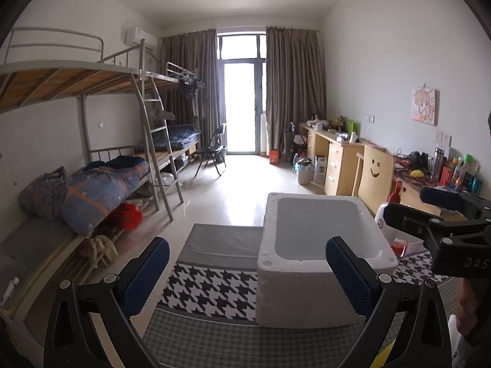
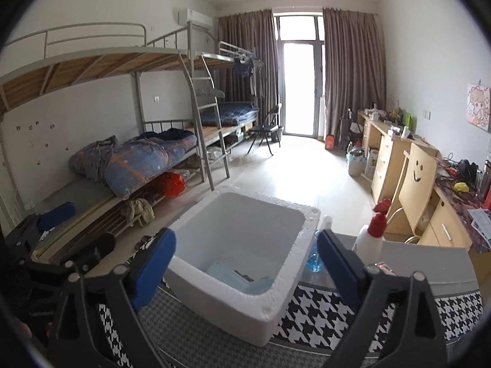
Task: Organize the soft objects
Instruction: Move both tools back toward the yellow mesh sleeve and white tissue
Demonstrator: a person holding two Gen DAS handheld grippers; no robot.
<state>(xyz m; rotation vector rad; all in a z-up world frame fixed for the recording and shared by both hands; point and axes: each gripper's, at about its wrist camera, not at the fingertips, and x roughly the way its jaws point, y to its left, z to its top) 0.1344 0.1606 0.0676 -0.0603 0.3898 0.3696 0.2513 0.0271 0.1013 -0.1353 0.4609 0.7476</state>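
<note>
From the left wrist view, a white foam box point(image 1: 325, 245) stood on a houndstooth-patterned cloth point(image 1: 211, 288), with a grey lid-like slab point(image 1: 224, 242) lying just beside its left wall. The left gripper point(image 1: 248, 273) stood with its blue-padded fingers point(image 1: 147, 276) spread wide and nothing between the pads, its right finger overlapping the box's near right corner in the picture. At the right edge the right gripper point(image 1: 429, 211) reached in, level with the box's rim, partly hiding a wooden desk point(image 1: 337, 159) and a chair with a smiley face point(image 1: 374, 168). A bunk bed point(image 1: 92, 159) with a rumpled blue quilt point(image 1: 98, 193) ran along the left wall. From the right wrist view, the box point(image 2: 245, 288) lay open below, and a pale blue soft item point(image 2: 242, 276) rested on its floor near the front wall. The right gripper point(image 2: 245, 266) hung above the box with its jaws gaping and empty, pointing slightly downward. A spray bottle with a red nozzle point(image 2: 373, 233) stood just right of the box, behind the right finger, and the left gripper point(image 2: 58, 233) showed at the left edge.
</note>
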